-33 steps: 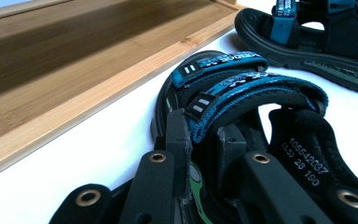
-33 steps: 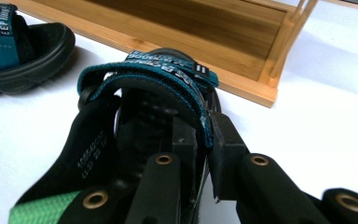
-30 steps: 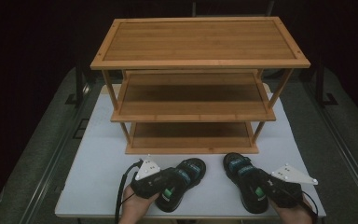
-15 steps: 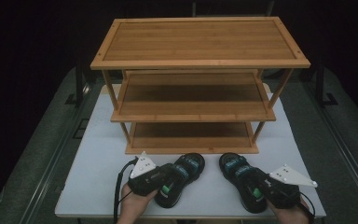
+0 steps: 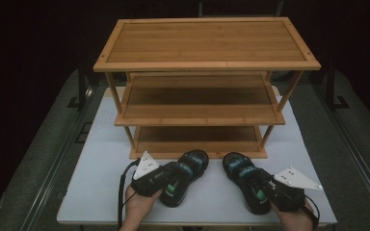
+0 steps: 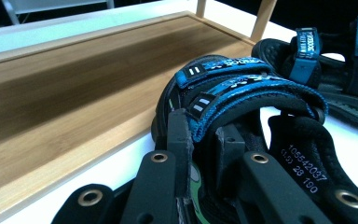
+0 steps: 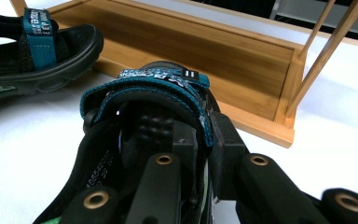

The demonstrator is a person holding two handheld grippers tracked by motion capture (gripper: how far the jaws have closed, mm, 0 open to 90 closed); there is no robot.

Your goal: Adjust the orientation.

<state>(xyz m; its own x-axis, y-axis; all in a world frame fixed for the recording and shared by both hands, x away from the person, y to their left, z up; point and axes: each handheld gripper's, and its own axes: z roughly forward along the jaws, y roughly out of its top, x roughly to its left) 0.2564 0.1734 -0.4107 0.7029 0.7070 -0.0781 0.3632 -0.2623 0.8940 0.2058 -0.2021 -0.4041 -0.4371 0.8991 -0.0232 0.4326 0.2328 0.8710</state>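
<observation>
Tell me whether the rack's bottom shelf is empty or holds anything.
Empty: the bottom shelf shows bare wood; both sandals sit on the table before it.

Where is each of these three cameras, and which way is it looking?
High view: above the person's side, looking forward and down on the table and rack; both hands and grippers show.
Left gripper view: rides the left gripper, looking along its jaws, shut on the left sandal, toward the rack's bottom shelf.
Right gripper view: rides the right gripper, jaws shut on the right sandal.
Both gripper views share the rack and the other sandal.
</observation>
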